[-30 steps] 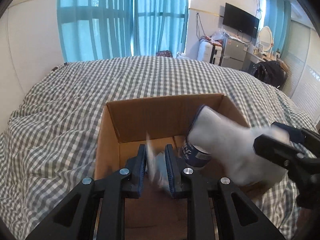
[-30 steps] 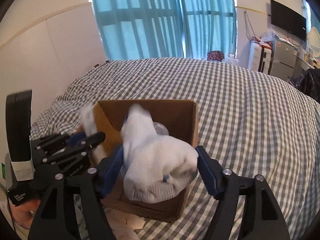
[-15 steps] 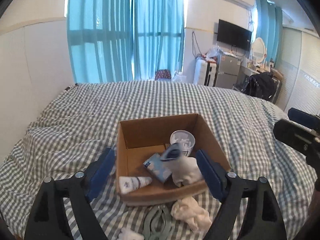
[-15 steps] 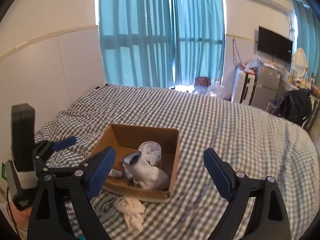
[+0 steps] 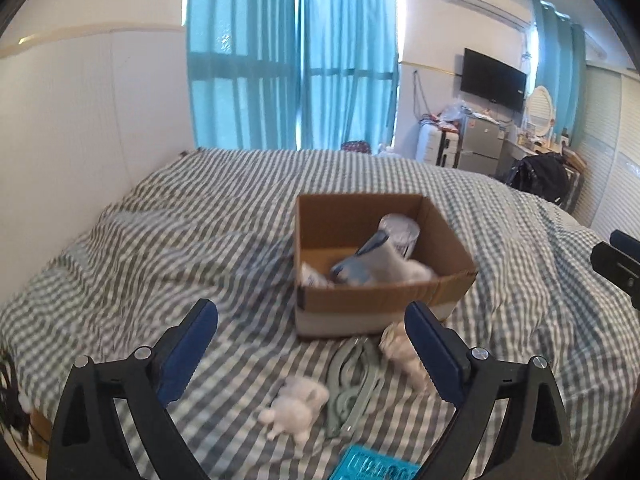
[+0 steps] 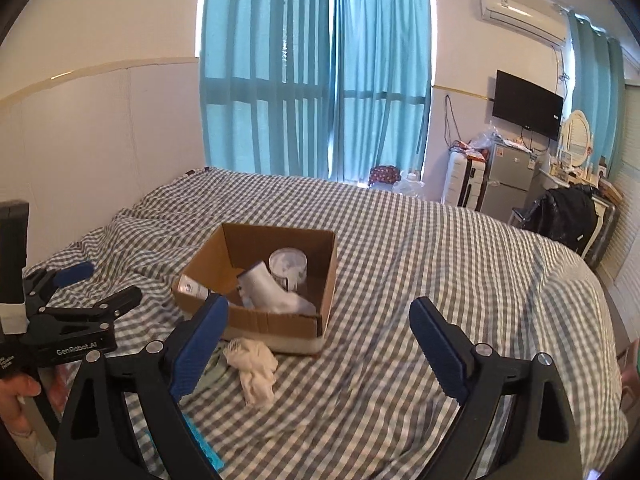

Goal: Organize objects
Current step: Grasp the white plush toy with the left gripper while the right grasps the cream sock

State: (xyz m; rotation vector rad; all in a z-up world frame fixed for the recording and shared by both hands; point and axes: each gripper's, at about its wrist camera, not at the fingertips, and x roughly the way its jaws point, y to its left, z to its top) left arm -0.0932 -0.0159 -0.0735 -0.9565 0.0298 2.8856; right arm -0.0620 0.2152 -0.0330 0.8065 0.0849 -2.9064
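Note:
An open cardboard box sits on the checked bed. It holds a white sock, a round tin and a small tube. My left gripper is open and empty, held back in front of the box. My right gripper is open and empty, also back from the box. On the bed before the box lie a crumpled white sock, a small white cloth, a grey-green hanger and a teal item.
The checked bedspread stretches behind and to the right of the box. A white wall runs along the left, with teal curtains behind. A fridge, TV and black bag stand at the far right.
Both grippers let go of their socks into the box, opened wide and pulled back and up. The box now looks smaller and farther away.

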